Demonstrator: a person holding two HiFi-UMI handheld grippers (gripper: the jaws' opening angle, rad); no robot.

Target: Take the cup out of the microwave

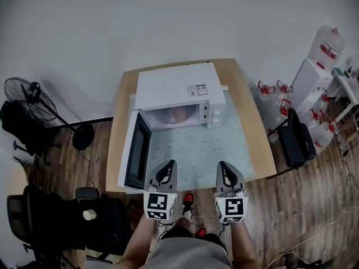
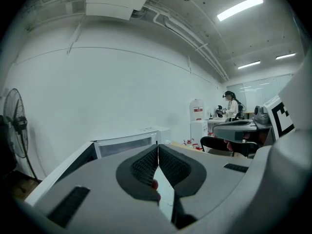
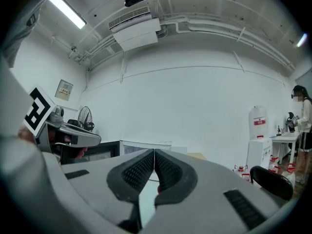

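Closed left gripper (image 1: 168, 165) and closed right gripper (image 1: 224, 166) face microwave (image 1: 174, 86) containing cup (image 1: 178, 114).

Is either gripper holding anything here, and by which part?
Nothing is held. The left gripper and the right gripper both have their jaws shut together on nothing, in front of the open microwave.

The sticker (image 1: 197, 90) on top of the microwave (image 1: 168, 87) is too small to read.

The microwave (image 1: 179, 88) stands at the back of the table (image 1: 257, 144), its door (image 1: 137, 153) open leftward, a fan (image 1: 25, 97) farther left.
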